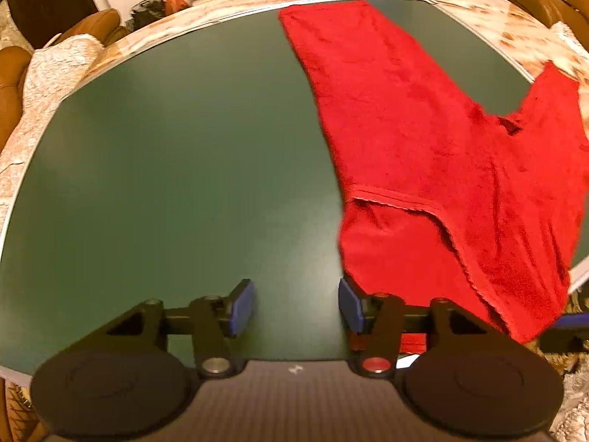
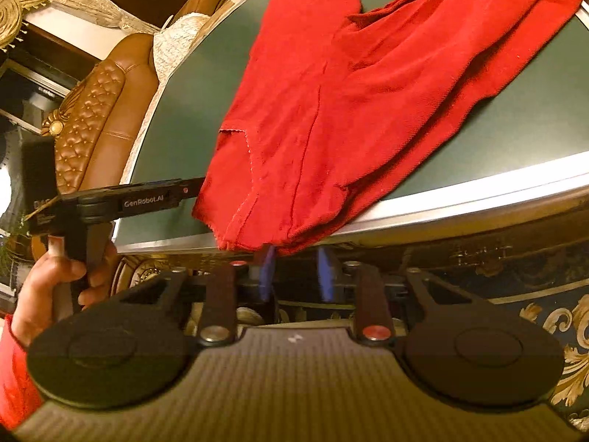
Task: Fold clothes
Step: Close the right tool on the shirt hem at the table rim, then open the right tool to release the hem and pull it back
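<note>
Red garment's hem overhanging table edge

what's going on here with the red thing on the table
A person is working on folding red trousers on a green table, a handheld gripper in each hand. The trousers lie spread out, their near end hanging over the table's edge. The left gripper is open over the table, one finger touching the cloth's edge, gripping nothing. The right gripper sits just below the hanging end, jaws apart, no cloth visibly pinched.
</note>
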Demonstrator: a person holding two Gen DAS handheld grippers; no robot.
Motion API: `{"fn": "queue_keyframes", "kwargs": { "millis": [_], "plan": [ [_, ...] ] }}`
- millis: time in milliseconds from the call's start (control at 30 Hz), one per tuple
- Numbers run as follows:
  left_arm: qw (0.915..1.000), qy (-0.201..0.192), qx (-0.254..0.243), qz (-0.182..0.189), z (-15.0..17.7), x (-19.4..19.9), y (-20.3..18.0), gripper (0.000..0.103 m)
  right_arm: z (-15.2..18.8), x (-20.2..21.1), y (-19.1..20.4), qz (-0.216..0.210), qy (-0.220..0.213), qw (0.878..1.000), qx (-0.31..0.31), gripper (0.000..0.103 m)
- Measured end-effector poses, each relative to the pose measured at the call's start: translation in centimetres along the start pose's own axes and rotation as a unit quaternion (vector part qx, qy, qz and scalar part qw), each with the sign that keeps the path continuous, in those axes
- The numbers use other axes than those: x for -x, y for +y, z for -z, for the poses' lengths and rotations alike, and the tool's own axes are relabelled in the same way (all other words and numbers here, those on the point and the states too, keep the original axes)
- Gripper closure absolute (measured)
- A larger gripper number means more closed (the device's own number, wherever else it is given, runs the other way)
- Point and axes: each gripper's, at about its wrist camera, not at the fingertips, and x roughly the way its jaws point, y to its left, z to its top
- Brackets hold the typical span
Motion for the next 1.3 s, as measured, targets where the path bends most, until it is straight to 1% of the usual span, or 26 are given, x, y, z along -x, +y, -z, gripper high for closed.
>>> {"fn": "queue_keyframes", "kwargs": {
  "millis": [33,67,167,200,267,300,400,567,700,733,800,867,900,933,1000,1100,1133,1200,1233,1300],
  "plan": [
    [1.0,-0.001,-0.003,-0.001,0.0,0.0,-0.1,0.044,0.0,-0.3,0.2,0.0,0.004,1.0,0.007,0.089],
    [1.0,-0.001,-0.003,0.001,0.0,0.0,-0.1,0.045,0.0,-0.3,0.5,0.005,0.003,1.0,0.017,0.089],
    [0.9999,0.0,-0.008,0.009,0.0,0.0,-0.1,0.063,0.2,-0.1,1.4,0.017,-0.005,0.999,0.047,0.092],
    [0.9999,-0.001,-0.014,0.007,0.0,0.0,-0.3,0.067,0.2,0.0,1.5,0.018,-0.006,0.999,0.05,0.092],
    [0.9997,-0.001,-0.026,-0.001,0.0,0.0,-0.7,0.086,0.2,0.3,1.3,0.016,-0.008,0.999,0.05,0.092],
    [0.9994,-0.001,-0.033,-0.008,0.0,0.1,-0.9,0.09,0.2,0.5,1.3,0.017,-0.011,0.998,0.051,0.093],
    [0.9989,0.0,-0.044,-0.015,0.1,-0.1,-1.1,0.094,0.1,0.9,1.0,0.022,-0.015,0.998,0.049,0.094],
    [0.9975,0.001,-0.06,-0.037,0.4,-0.2,-1.1,0.096,0.0,0.9,0.4,0.009,-0.005,1.0,0.029,0.094],
    [0.9991,0.006,-0.032,-0.025,-0.1,-0.4,0.0,0.095,0.0,1.2,0.0,0.011,-0.01,1.0,0.012,0.094],
    [0.9996,0.005,-0.025,-0.014,-0.2,-0.4,0.3,0.095,0.0,1.2,-0.1,0.012,-0.012,1.0,0.008,0.094],
    [0.9996,-0.003,-0.009,0.026,-0.6,0.0,0.8,0.093,0.0,1.2,-0.1,0.013,-0.013,1.0,0.003,0.095],
    [0.9981,-0.01,-0.007,0.061,-0.9,0.4,0.5,0.092,0.1,1.1,-0.1,0.016,-0.014,1.0,0.003,0.095],
    [0.9969,-0.013,-0.007,0.077,-1.0,0.7,0.3,0.089,0.1,1.1,-0.1,0.016,-0.015,1.0,0.002,0.095],
    [0.996,-0.015,-0.012,0.088,-1.2,0.7,0.0,0.089,0.1,1.1,-0.1,0.016,-0.016,1.0,0.0,0.095],
    [0.995,-0.011,-0.03,0.095,-1.3,0.6,-0.8,0.089,0.1,1.2,-0.1,0.017,-0.02,1.0,-0.006,0.095],
    [0.9943,-0.005,-0.057,0.09,-1.1,0.0,-2.0,0.089,0.1,1.5,-0.4,0.018,-0.025,0.999,-0.012,0.095],
    [0.9943,-0.006,-0.069,0.081,-0.8,-0.1,-2.4,0.087,0.1,1.5,-0.4,0.016,-0.026,0.999,-0.015,0.095],
    [0.9936,-0.014,-0.102,0.046,-0.1,-0.2,-3.1,0.071,0.1,1.4,-0.5,0.013,-0.028,0.999,-0.02,0.095],
    [0.9933,-0.015,-0.11,0.031,-0.1,-0.2,-3.1,0.071,0.1,1.4,-0.5,0.012,-0.029,0.999,-0.021,0.095],
    [0.9927,-0.012,-0.119,0.015,0.2,-0.3,-2.8,0.071,0.1,1.2,-0.5,0.009,-0.026,0.999,-0.019,0.095]
  ]
}}
